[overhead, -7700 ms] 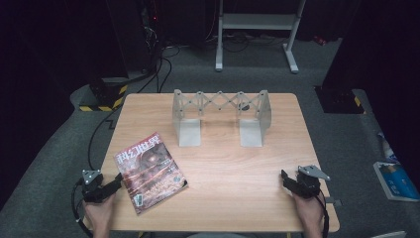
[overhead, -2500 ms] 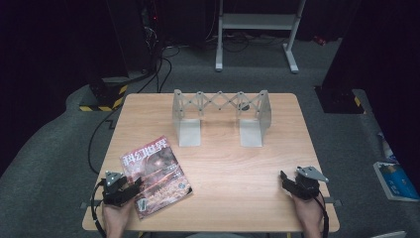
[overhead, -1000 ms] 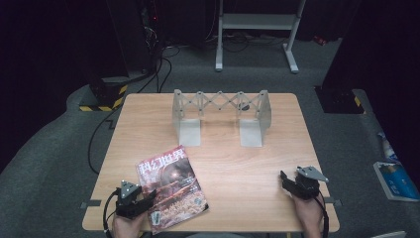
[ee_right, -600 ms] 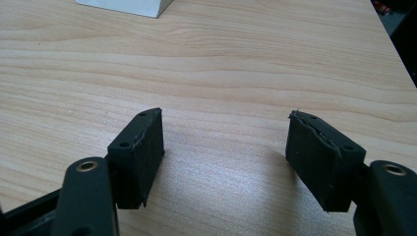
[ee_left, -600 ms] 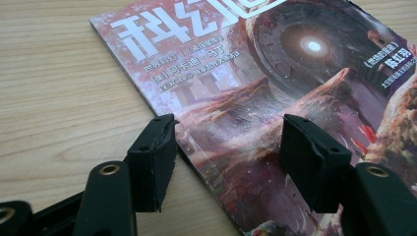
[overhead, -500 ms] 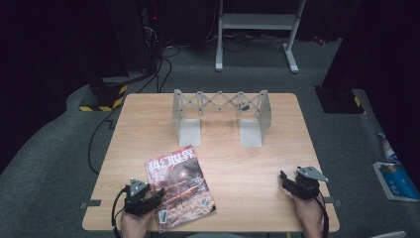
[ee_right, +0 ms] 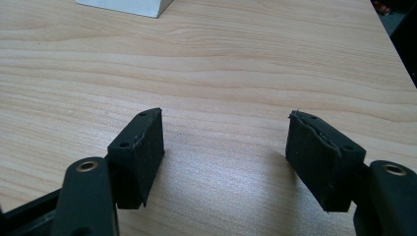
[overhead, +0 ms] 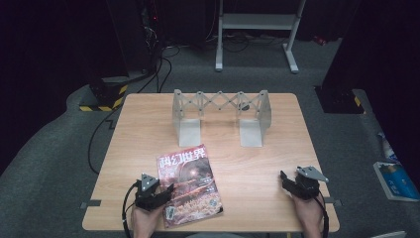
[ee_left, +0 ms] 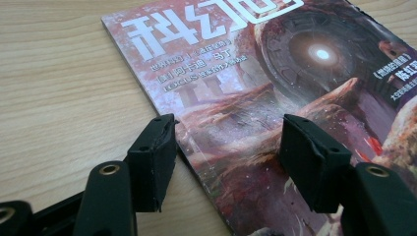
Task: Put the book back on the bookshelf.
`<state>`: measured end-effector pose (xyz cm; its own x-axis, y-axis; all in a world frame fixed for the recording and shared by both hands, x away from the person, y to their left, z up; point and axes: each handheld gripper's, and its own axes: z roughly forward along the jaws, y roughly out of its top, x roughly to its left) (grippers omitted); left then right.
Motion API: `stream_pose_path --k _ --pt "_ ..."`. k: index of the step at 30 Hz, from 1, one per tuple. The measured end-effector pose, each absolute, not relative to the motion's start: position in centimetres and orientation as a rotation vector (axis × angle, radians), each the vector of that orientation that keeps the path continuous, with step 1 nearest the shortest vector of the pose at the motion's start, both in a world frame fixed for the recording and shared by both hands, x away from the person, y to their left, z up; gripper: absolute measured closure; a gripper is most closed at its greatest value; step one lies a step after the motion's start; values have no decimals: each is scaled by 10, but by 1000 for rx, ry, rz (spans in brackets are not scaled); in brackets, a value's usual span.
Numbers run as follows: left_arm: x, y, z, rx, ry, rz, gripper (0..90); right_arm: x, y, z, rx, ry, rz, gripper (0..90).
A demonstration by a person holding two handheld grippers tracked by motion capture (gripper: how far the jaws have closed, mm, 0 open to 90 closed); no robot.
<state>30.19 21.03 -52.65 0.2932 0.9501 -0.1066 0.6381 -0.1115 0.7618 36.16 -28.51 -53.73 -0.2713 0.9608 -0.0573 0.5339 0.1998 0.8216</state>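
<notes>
A magazine (overhead: 190, 186) with a reddish cover and white title lies flat near the table's front edge, left of centre. My left gripper (overhead: 169, 191) sits at its left edge, open. In the left gripper view the left pad (ee_left: 153, 157) stands at the magazine's (ee_left: 275, 93) edge, while the other pad hovers over the cover. My left gripper (ee_left: 226, 145) has nothing pinched between its pads. At the front right, my right gripper (overhead: 284, 177) rests open over bare wood, and in its own view the right gripper (ee_right: 226, 142) has nothing between its fingers.
A grey metal scissor-lattice rack (overhead: 220, 106) stands on two white feet at the back middle of the wooden table (overhead: 257, 168). One foot (ee_right: 128, 6) lies ahead of the right gripper. On the floor are cables, a striped base (overhead: 101, 96) and a blue box (overhead: 393, 181).
The left gripper and the magazine have slid to the right along the front edge, and the magazine has turned a little more upright. The right gripper has stayed put.
</notes>
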Motion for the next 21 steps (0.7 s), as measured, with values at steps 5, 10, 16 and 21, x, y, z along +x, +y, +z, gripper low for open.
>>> stream_pose_path --k 5,10,16,21 --pt "307 205 -526 1843 1420 539 390 361 -285 -537 1392 1892 941 306" --pt "312 199 -525 1852 1416 531 390 361 -285 -537 1392 1892 940 306" --pt "319 190 -525 1863 1405 526 391 362 -285 -537 1388 1892 939 306" --pt "324 182 -526 1864 1391 523 392 362 -284 -535 1424 1921 955 311"
